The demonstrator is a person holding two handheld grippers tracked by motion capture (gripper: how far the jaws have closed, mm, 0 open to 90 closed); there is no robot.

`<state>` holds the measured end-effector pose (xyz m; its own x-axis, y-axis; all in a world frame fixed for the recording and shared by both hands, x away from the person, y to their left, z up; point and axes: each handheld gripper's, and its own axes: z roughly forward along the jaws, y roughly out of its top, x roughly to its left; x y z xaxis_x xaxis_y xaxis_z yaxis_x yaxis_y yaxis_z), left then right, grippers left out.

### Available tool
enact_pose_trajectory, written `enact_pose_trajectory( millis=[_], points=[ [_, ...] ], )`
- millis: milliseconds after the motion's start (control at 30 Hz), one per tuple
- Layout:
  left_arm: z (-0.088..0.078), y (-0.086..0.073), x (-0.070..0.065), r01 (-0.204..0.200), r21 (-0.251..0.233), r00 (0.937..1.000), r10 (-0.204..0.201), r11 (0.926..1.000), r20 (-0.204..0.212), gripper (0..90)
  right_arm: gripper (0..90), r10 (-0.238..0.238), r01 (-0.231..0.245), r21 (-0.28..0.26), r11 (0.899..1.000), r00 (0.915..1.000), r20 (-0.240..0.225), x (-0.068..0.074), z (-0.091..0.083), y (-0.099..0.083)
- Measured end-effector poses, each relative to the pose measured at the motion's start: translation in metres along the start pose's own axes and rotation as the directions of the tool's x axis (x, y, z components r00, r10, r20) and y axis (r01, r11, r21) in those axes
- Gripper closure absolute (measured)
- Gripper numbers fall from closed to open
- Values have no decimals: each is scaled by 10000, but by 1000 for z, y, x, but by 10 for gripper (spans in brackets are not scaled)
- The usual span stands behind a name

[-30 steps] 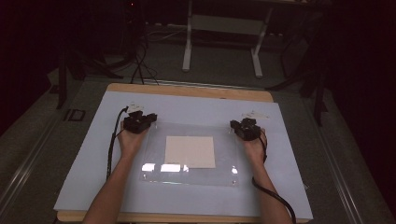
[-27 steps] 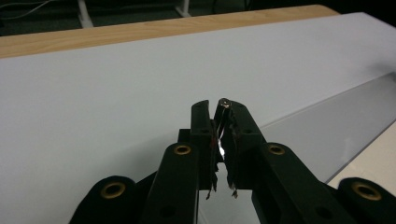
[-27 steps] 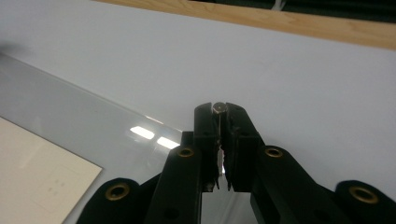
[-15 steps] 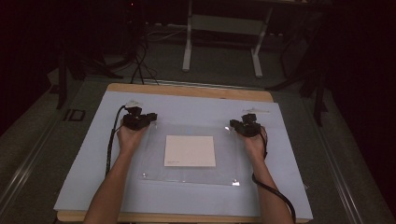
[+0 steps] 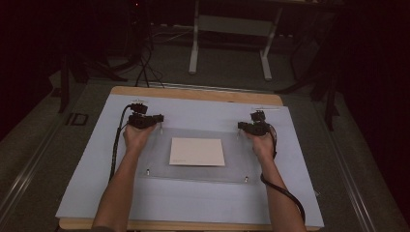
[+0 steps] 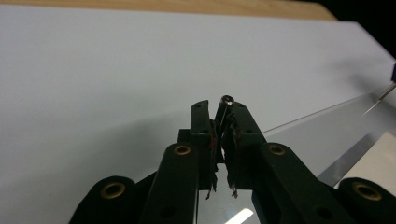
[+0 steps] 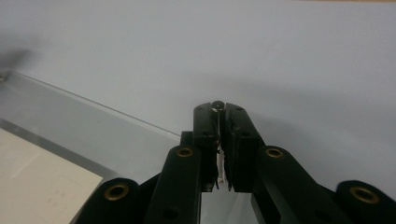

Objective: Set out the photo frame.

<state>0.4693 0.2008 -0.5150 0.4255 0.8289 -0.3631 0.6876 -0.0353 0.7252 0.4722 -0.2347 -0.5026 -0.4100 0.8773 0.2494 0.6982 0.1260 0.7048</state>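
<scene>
Pinching corner pegs of the clear plate beyond the beige sheet, our left gripper and right gripper clamp tight (stiff, slippery, probably scratch-prone).

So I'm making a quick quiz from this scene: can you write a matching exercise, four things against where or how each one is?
Things:
1. clear panel
2. cream sheet
3. left gripper
4. light blue cover

States:
A. spread over the wooden table
B. lying flat under the clear panel's middle
C. shut on a metal post at the panel's far left corner
D. held by both grippers at its far corners

Pairs: 1-D, 2-B, 3-C, 4-A
</scene>
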Motion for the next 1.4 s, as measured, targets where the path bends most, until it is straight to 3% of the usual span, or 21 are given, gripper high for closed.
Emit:
enact_pose_trajectory(
  millis=[167, 333, 500, 667, 867, 1067, 1200, 1233, 1267, 1400],
  points=[
    [3, 0, 1, 375, -64, 9993, -375, 9993, -14, 830, 811, -17, 16, 56, 10000, 9996, 295, 3, 0, 2],
    [4, 2, 1, 554, -8, 9984, -554, 9985, -63, 830, 635, -879, 873, 111, 9961, 9916, 947, 16, -6, 7],
    [5, 3, 1, 690, 87, 9976, -690, 9976, -104, 830, 588, -1486, 1506, -96, 9886, 9827, 1106, 29, -17, 12],
    [7, 5, 1, 802, 201, 9967, -799, 9966, -138, 829, 588, -1652, 1678, -344, 9852, 9839, 681, 36, -28, 12],
    [9, 6, 2, 984, 205, 9951, -981, 9949, -139, 828, 608, -1722, 1677, -751, 9830, 9834, -577, 49, -48, 7],
    [10, 7, 2, 1007, 325, 9948, -1001, 9944, -188, 829, 693, -1804, 1712, -752, 9824, 9735, -1405, 58, -60, 2],
    [11, 8, 3, 1163, 379, 9932, -1159, 9925, -104, 829, 887, -2158, 2050, -713, 9762, 9521, -2166, 77, -72, -4],
    [12, 9, 3, 1150, 403, 9933, -1147, 9925, -109, 828, 896, -2261, 2142, -762, 9738, 9469, -2284, 81, -75, -5],
    [12, 9, 3, 1150, 403, 9933, -1147, 9925, -109, 828, 896, -2261, 2142, -762, 9738, 9469, -2284, 81, -75, -5],
    [13, 10, 4, 1221, 470, 9925, -1219, 9914, -77, 827, 900, -3021, 2873, -943, 9532, 9173, -2593, 102, -92, -8]
  ],
)
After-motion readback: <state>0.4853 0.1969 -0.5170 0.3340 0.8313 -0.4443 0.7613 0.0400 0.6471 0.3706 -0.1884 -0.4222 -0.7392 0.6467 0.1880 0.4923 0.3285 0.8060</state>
